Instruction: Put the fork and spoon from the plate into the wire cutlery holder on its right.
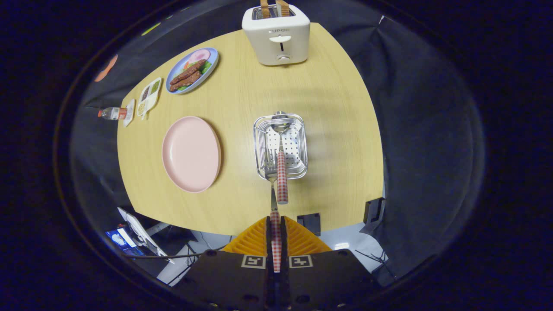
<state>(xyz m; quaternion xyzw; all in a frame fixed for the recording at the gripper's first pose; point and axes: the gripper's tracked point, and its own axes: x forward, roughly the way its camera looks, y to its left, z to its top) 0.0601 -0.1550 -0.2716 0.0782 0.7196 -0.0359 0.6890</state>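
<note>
A table (242,108) with a wire cutlery holder (281,146) near its middle. The gripper (275,229) sits at the holder's 6 o'clock, fingers pressed on a fork (273,203) handle, tines reaching into the holder. A spoon (281,168) lies in the holder, bowl toward 12 o'clock, handle over the near rim. A plate (191,153) lies at the holder's 9 o'clock. A toaster (276,36) stands at 12 o'clock. A food plate (192,70), a small tray (149,96) and a bottle (112,113) run toward 10 o'clock.
</note>
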